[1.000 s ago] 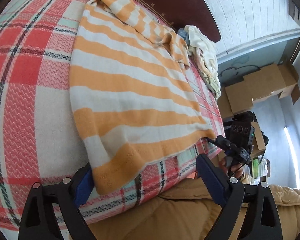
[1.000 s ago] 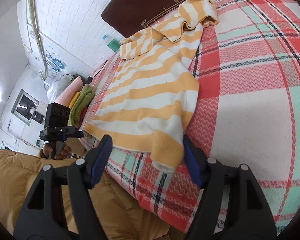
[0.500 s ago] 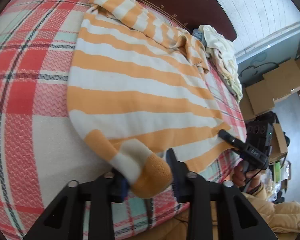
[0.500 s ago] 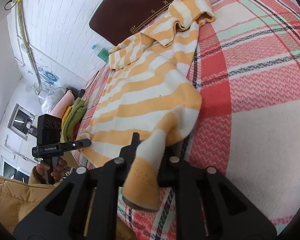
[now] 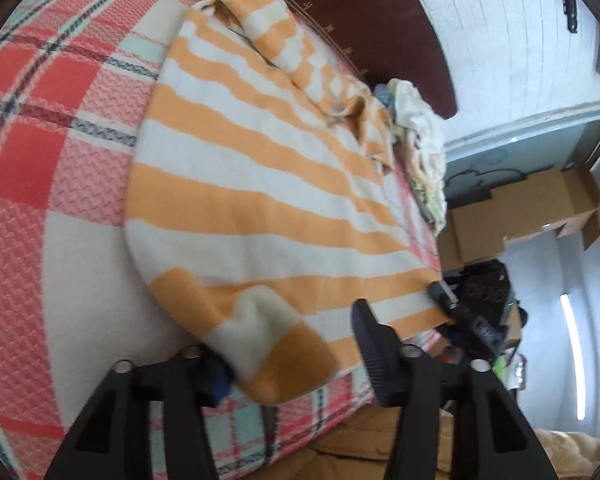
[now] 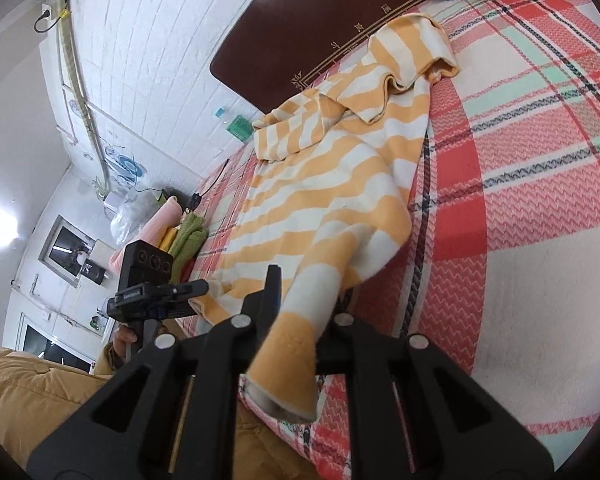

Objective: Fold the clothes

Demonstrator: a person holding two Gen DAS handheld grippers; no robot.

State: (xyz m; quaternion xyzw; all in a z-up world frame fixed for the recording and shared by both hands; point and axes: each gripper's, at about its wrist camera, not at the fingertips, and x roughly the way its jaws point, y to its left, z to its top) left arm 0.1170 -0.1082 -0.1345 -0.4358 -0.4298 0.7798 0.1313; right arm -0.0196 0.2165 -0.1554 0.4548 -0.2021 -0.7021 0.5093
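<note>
The orange-and-white striped sweater lies spread across the middle of the frame on the plaid-covered bed, hood end bunched at the top, no fold made yet. The right hand-held gripper clenches one hem corner; the left hand-held gripper is opening, its jaws apart around the other corner. Nearly all the folding remains.

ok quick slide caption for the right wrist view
Right hand-held gripper shut on the hem corner of an orange-striped sweater on a plaid blanket.
</note>
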